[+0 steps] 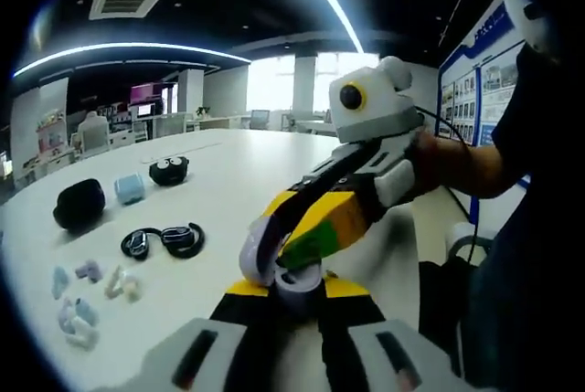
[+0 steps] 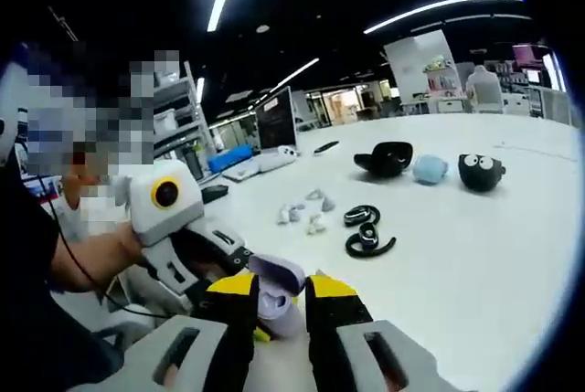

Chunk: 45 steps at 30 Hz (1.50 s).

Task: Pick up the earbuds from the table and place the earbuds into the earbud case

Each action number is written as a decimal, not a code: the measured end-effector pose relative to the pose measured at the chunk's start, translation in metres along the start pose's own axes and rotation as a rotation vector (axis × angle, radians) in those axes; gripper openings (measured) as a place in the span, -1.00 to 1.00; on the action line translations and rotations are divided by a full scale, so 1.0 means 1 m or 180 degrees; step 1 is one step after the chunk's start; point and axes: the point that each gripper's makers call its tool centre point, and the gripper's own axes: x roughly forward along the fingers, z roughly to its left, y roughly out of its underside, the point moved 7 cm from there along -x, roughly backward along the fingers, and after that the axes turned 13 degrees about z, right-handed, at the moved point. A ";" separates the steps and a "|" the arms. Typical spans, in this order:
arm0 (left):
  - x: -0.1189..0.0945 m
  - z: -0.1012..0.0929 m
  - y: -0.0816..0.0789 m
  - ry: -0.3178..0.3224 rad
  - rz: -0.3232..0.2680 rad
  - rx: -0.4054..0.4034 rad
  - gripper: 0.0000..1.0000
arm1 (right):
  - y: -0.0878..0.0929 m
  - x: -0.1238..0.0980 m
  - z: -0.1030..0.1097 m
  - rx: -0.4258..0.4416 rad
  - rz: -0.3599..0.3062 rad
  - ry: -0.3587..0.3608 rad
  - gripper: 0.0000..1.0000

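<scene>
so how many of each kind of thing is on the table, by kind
black ear-hook earbuds: 2
small pale earbuds: cluster of several, too small to count
black case: 1
black case with eyes: 1
light blue case: 1
lilac open case held between the grippers: 1
total: 6, plus the cluster

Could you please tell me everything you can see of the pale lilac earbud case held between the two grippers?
The earbud case is a small, rounded, pale lilac shell that looks like glossy plastic. Its lid stands open; in the right gripper view a pale earbud seems to sit inside. It is held over the white table. In the left gripper view the left gripper has its jaws at the base, and the right gripper reaches in at the lid.
</scene>
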 end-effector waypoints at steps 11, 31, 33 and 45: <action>0.000 0.000 0.001 -0.0012 -0.0035 -0.0027 -0.61 | -0.002 -0.001 0.002 0.0038 0.0094 -0.0049 -0.58; 0.000 0.000 0.003 -0.0043 -0.0128 -0.0056 -0.62 | -0.066 -0.017 -0.013 0.0063 -0.0066 -0.0039 -0.55; 0.000 0.000 0.003 -0.0045 -0.0142 -0.0049 -0.62 | -0.072 -0.008 -0.017 0.0077 0.0023 -0.0024 -0.55; 0.000 0.000 0.005 -0.0056 -0.0190 -0.0011 -0.62 | -0.087 0.058 -0.021 -0.0013 0.0656 -0.0019 -0.57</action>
